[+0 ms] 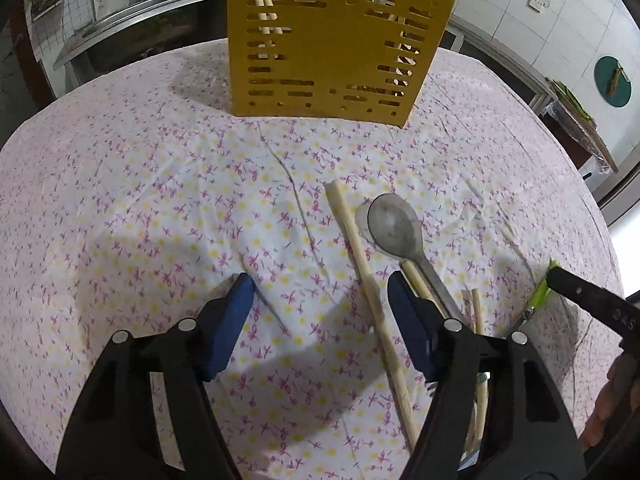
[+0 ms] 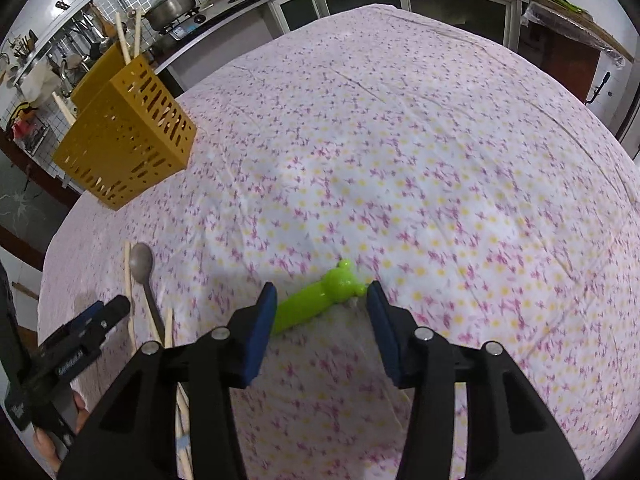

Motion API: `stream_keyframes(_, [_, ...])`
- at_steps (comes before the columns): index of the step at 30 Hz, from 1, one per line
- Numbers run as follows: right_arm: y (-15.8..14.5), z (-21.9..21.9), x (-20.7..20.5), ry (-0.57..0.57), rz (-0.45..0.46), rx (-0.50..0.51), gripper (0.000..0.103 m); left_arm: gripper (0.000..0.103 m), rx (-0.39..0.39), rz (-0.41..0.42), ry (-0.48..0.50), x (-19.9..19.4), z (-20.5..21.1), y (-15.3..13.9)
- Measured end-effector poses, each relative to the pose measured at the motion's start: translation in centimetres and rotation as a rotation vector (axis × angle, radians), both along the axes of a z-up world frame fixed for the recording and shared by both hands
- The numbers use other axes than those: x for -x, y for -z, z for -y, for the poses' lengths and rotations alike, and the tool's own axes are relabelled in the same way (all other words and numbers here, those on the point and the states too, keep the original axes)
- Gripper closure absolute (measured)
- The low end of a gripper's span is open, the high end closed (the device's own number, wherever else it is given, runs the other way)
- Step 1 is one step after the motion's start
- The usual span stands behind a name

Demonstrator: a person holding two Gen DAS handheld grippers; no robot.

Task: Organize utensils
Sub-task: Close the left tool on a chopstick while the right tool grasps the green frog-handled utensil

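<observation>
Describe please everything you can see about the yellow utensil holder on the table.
The yellow utensil holder is a box of what looks like plastic, with flat walls pierced by rows of short slots and small round holes. It stands upright on the flowered tablecloth, near the table's far edge, apart from the loose utensils. Pale wooden chopsticks rise from its open top, and more show through the slots. No hand-held gripper touches it.

- The table (image 1: 120, 200) wears a white cloth with pink and yellow flowers.
- A yellow slotted utensil holder (image 1: 320, 52) stands on it, well ahead of the left claw (image 1: 320, 320).
- A long chopstick (image 1: 360, 264) lies between that claw's pads.
- A metal spoon (image 1: 396, 228) lies just right of it, over more chopsticks.
- A green bear-headed utensil (image 2: 320, 300) lies between the right claw's (image 2: 322, 328) pads.
</observation>
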State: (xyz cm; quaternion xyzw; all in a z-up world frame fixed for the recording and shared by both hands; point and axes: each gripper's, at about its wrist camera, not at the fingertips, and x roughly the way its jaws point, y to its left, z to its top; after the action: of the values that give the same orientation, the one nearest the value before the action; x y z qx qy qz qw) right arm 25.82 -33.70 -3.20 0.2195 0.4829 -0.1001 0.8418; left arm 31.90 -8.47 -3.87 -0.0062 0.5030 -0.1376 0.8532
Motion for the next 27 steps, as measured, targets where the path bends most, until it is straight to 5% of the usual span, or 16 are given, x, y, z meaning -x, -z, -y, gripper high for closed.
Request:
stream_keyframes(15, [-0.4,-1.9,-5.7,-0.122,-0.057,0.145,0.08,0.072,-0.106,-0.039,0.003,-3.6,2.8,0.1])
stream_keyframes(22, [-0.7,-2.0,-7.3,-0.189,-0.071,0.152,0.08,0.092,-0.108,-0.059,0.01,-5.5,3.5,0.1])
stream_keyframes(27, [-1.9,-1.8,-7.2,-0.222,-0.025,0.153,0.08,0.096,-0.061,-0.079,-0.004,-6.4,2.8,-0.5])
